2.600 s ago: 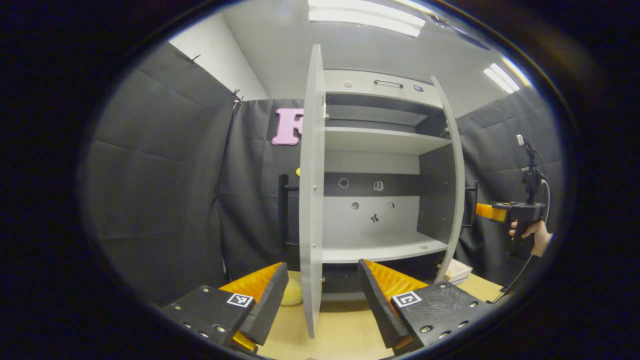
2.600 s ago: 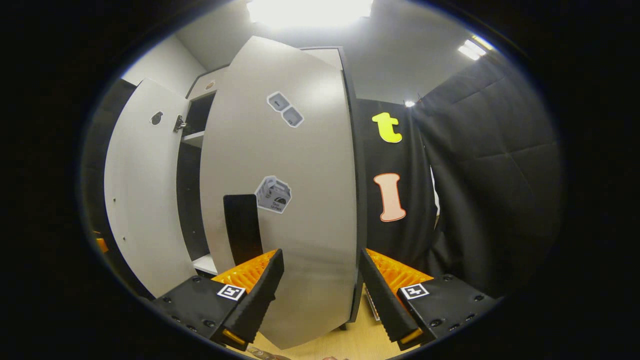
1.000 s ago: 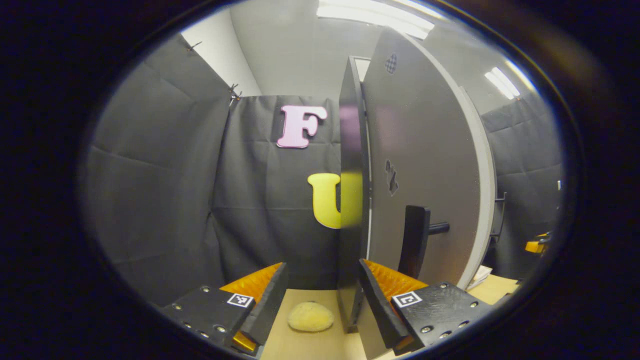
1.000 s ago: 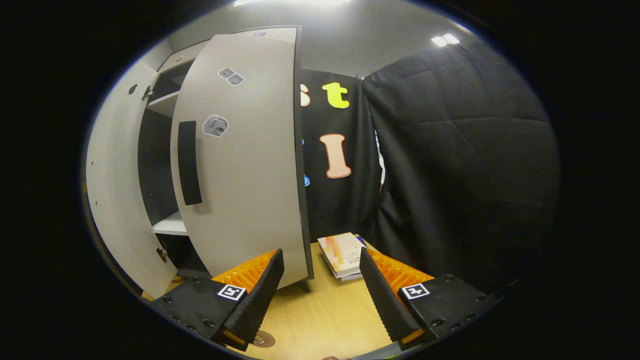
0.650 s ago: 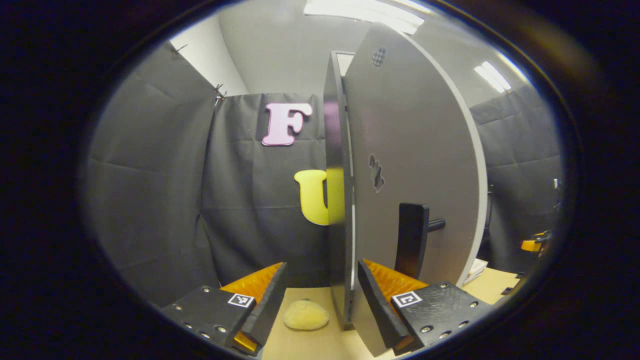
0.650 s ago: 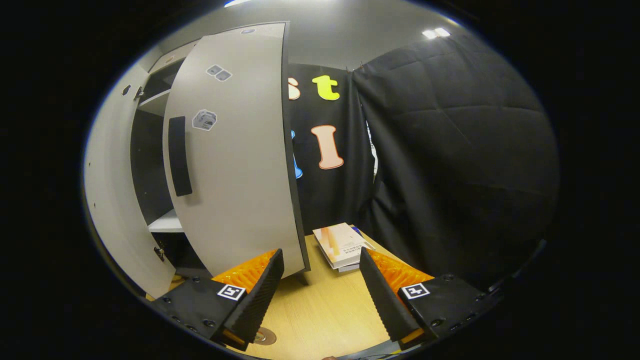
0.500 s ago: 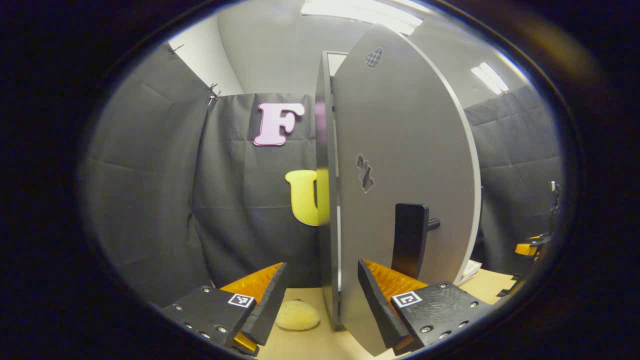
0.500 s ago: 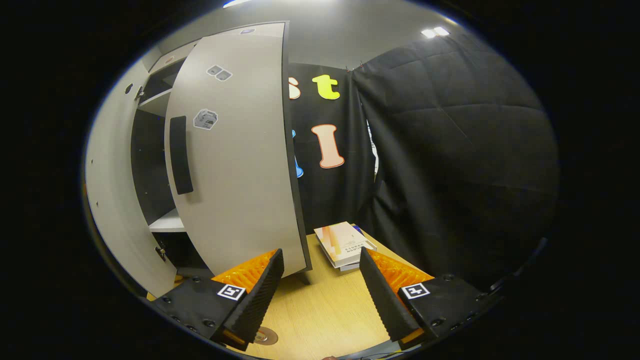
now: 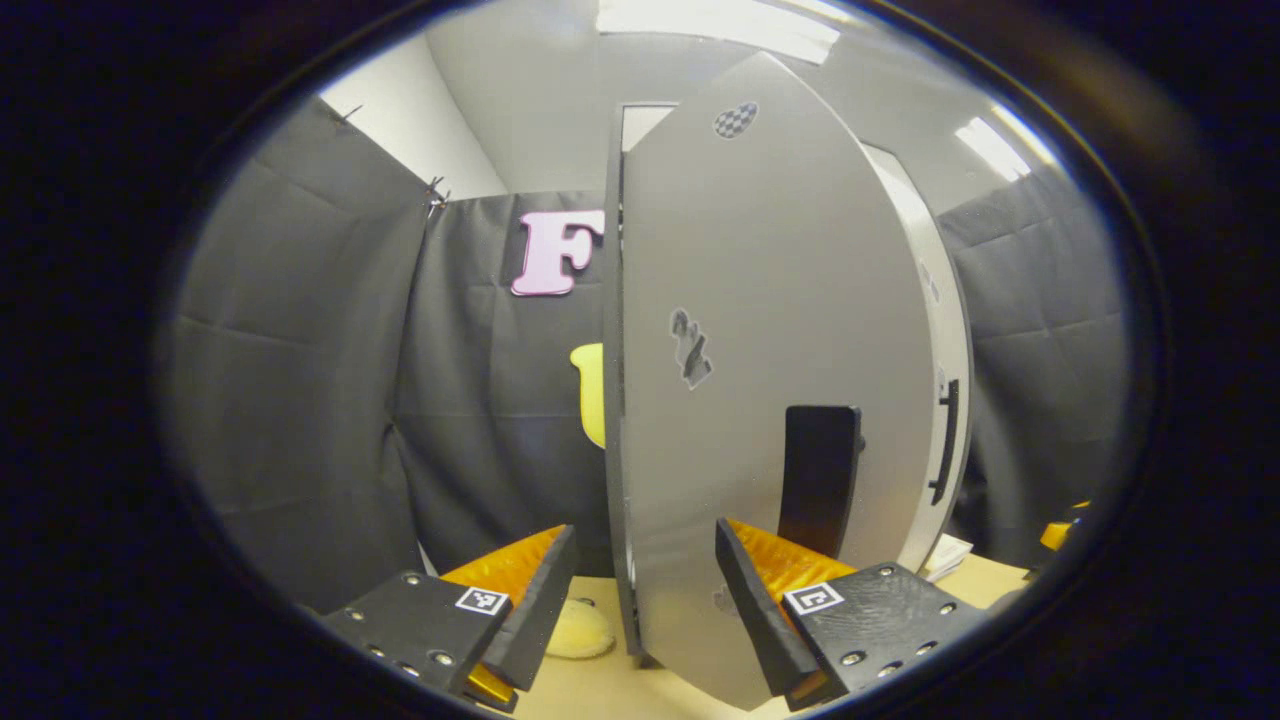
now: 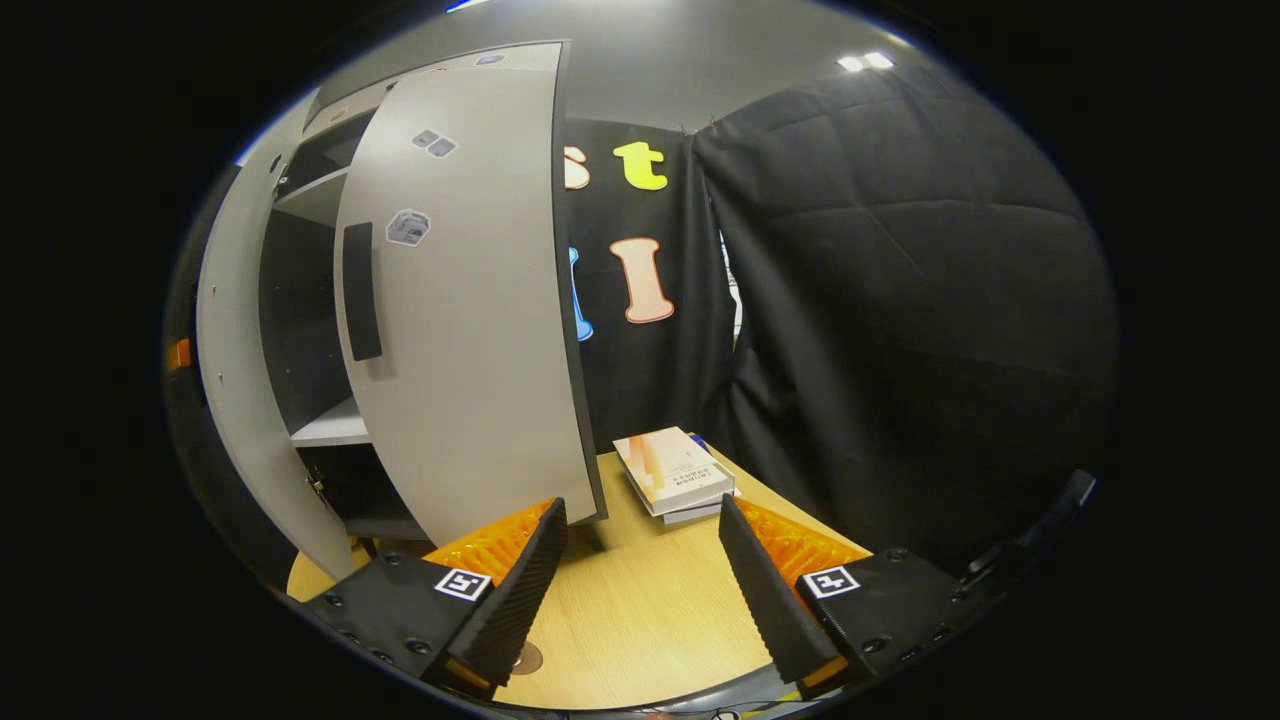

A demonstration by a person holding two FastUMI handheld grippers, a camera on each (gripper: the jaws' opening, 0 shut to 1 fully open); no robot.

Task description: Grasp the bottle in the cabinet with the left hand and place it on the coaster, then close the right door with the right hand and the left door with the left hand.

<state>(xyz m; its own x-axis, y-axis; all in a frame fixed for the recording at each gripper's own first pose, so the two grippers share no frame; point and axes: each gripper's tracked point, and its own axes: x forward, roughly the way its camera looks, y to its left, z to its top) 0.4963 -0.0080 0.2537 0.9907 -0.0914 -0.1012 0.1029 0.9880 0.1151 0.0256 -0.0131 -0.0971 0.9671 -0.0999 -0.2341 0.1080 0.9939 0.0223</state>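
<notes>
Left door (image 9: 770, 330) stands across the cabinet mouth in the left gripper view, hiding the shelves behind it. Sticker (image 9: 690, 347) on that door too blurred to make out. Yellowish lump (image 9: 580, 632) beside the door's foot half covered by a finger of the left hand-held gripper (image 9: 645, 600). Round disc (image 10: 527, 658) on the bench (image 10: 640, 620) partly hidden behind a finger of the right hand-held gripper (image 10: 645, 590); the lower books (image 10: 672, 470) in the stack mostly covered.

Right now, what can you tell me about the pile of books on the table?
The stack of books lies flat on the light wooden table, close to the black cloth wall and just right of the cabinet's right door. The top book has a pale cover with an orange stripe. Thinner books peek out underneath. Nothing grips it; the right gripper hangs open, short of it.
</notes>
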